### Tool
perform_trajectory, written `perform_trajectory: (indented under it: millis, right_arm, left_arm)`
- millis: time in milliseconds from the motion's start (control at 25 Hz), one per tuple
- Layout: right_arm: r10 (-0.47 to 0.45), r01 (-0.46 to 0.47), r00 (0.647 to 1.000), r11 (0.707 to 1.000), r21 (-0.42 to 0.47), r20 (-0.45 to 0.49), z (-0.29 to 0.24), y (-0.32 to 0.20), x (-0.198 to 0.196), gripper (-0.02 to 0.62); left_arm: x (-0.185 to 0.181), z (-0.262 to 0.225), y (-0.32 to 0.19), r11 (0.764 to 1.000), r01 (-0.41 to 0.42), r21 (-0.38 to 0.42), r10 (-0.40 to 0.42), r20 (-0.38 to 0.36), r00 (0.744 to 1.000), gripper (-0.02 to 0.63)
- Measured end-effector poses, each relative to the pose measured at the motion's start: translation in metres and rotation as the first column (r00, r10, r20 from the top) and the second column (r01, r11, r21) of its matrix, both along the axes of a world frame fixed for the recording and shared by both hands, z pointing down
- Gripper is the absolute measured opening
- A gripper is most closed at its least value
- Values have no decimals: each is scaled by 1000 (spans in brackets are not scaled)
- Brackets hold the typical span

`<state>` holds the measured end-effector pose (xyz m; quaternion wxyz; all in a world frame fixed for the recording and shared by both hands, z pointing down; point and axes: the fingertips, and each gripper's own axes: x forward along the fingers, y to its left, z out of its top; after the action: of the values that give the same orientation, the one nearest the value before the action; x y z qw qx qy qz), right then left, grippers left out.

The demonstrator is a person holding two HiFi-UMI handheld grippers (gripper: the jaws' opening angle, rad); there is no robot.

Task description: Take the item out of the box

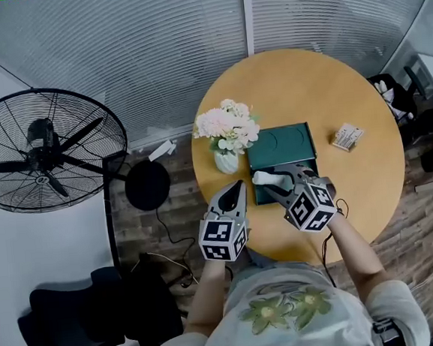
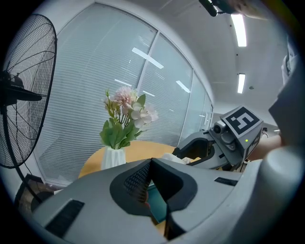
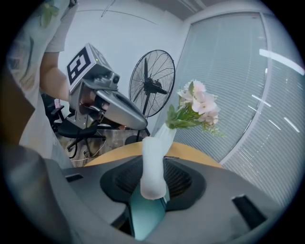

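A dark green box (image 1: 282, 144) lies on the round wooden table (image 1: 307, 85), just right of the flower vase. My right gripper (image 1: 273, 178) hovers over the box's near end, shut on a white elongated item (image 1: 264, 177). In the right gripper view the item (image 3: 153, 167) stands up between the pads, with the teal box (image 3: 145, 217) below it. My left gripper (image 1: 238, 185) stays by the table's near-left edge, left of the box, with its jaws shut and nothing in them. The left gripper view shows its tips (image 2: 151, 162) meeting over a sliver of box (image 2: 157, 202).
A white vase of pink flowers (image 1: 227, 134) stands close to the box's left side. A small printed packet (image 1: 347, 137) lies on the table to the right. A standing fan (image 1: 45, 149) and a black chair (image 1: 79, 323) are on the floor at left.
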<state>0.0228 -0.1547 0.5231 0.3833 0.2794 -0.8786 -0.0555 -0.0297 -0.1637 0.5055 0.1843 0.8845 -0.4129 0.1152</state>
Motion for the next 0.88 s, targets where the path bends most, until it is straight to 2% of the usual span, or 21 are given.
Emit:
perform_trajectory:
  millis: [400, 880]
  right_arm:
    - [108, -114, 983, 993, 36, 149, -35, 5, 9, 144]
    - [198, -209, 909, 978, -8, 367, -62, 17, 17, 141]
  left_arm:
    - [0, -5, 3, 1000, -1, 10, 1, 0, 1000, 3]
    - [9, -11, 13, 999, -21, 24, 21, 2, 1000, 3]
